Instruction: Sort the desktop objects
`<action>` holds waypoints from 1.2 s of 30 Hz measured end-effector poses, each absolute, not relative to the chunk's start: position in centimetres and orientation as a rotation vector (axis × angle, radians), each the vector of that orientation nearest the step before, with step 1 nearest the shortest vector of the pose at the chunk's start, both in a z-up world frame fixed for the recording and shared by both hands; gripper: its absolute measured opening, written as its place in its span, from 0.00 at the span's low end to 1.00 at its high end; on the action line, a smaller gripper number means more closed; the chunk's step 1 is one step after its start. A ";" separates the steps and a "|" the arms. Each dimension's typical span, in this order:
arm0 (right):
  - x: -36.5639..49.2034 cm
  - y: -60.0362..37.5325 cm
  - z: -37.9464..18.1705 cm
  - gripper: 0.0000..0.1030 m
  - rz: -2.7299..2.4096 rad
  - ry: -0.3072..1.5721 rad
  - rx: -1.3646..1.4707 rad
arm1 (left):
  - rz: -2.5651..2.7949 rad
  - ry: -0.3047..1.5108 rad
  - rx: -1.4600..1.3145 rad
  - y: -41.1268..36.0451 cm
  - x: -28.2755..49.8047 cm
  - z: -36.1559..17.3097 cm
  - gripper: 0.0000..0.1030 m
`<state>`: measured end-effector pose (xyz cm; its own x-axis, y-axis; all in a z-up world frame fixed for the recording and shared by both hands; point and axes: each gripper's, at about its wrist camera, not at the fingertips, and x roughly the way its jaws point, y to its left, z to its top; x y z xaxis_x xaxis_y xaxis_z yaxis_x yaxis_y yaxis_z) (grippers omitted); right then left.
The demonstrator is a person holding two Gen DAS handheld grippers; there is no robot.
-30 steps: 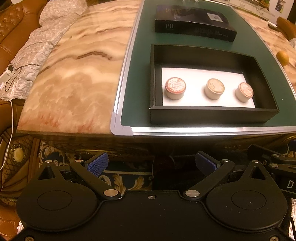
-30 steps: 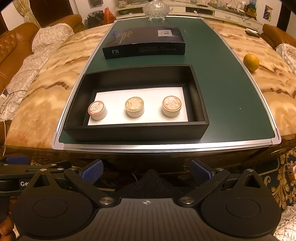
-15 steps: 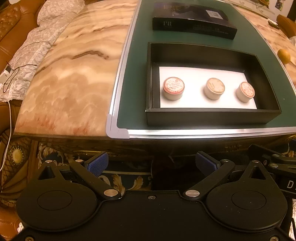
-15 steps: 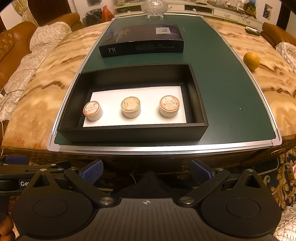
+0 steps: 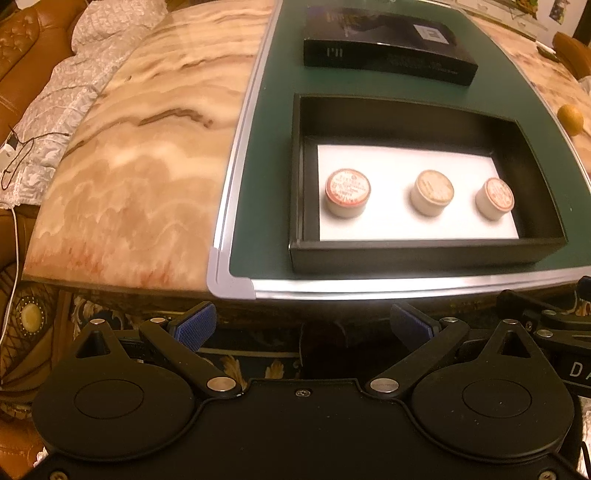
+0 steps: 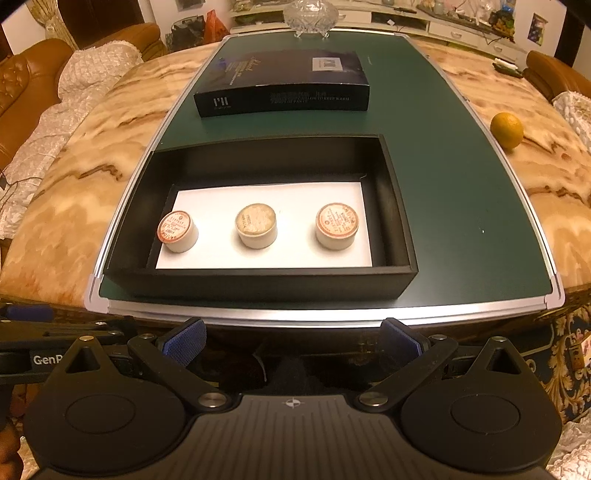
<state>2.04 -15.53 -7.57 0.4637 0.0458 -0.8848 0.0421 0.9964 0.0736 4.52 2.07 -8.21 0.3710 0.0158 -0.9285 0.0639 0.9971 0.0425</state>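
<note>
An open black box (image 6: 258, 284) (image 5: 424, 256) stands at the near end of a green mat. On its white liner stand three small round jars: a red-lidded one at the left (image 6: 176, 231) (image 5: 347, 195), a pale one in the middle (image 6: 256, 224) (image 5: 433, 192), a red-lidded one at the right (image 6: 337, 225) (image 5: 494, 198). The dark box lid (image 6: 284, 88) (image 5: 388, 48) lies behind it. My left gripper (image 5: 303, 326) and right gripper (image 6: 293, 338) are open and empty, short of the table's front edge.
The green mat (image 6: 443, 192) has a metal frame and lies on a marble table (image 6: 74, 192). An orange (image 6: 506, 130) sits on the marble at the right. A glass bowl (image 6: 311, 14) stands at the mat's far end. Sofas flank the table.
Both grippers have moved slightly closer to the table and higher, so the box sits lower in each view. Jaws stay open. Nothing on the table has moved.
</note>
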 end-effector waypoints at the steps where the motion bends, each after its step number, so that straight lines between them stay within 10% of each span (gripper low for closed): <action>1: 2.3 -15.5 -7.6 1.00 0.003 1.090 0.087 | -0.031 1.191 0.076 2.1 4.7 -8.3 0.99; 36: 16.4 -18.5 -7.9 1.00 0.024 0.988 0.030 | -0.065 1.148 0.098 0.3 18.6 -9.1 0.99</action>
<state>16.41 -18.49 -7.90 0.5503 0.0340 -0.8343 -0.0069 0.9993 0.0362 18.64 0.29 -9.14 0.4092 -0.0014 -0.9124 0.1021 0.9938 0.0443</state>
